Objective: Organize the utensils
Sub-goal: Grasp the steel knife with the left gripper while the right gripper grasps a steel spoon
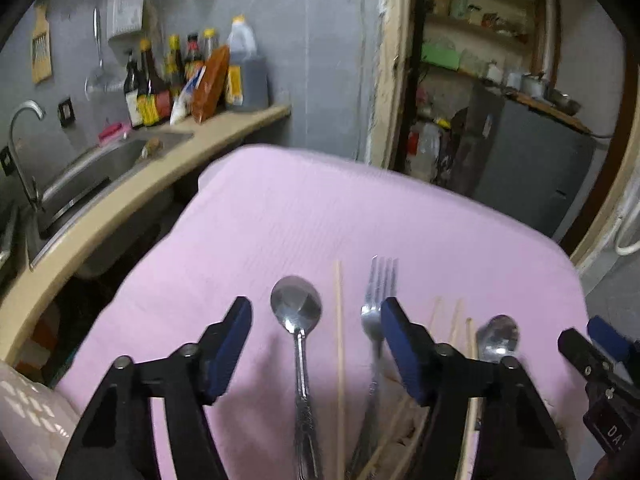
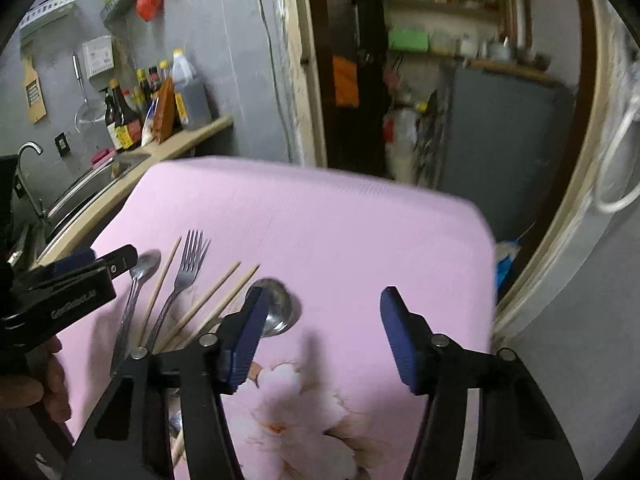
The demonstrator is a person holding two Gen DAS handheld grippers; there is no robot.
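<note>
On the pink-covered surface (image 1: 280,220) the utensils lie in a loose row with handles pointing near and heads far. The left gripper (image 1: 316,316), its fingers spread wide and empty, hangs right over the left spoon (image 1: 297,308), single chopstick (image 1: 339,320) and fork (image 1: 378,296). The right gripper (image 2: 322,312), equally open and empty, sits right of the pile, nearest the second spoon (image 2: 278,308).

Both hand-held grippers, left (image 1: 316,316) and right (image 2: 322,308), gape empty.
</note>
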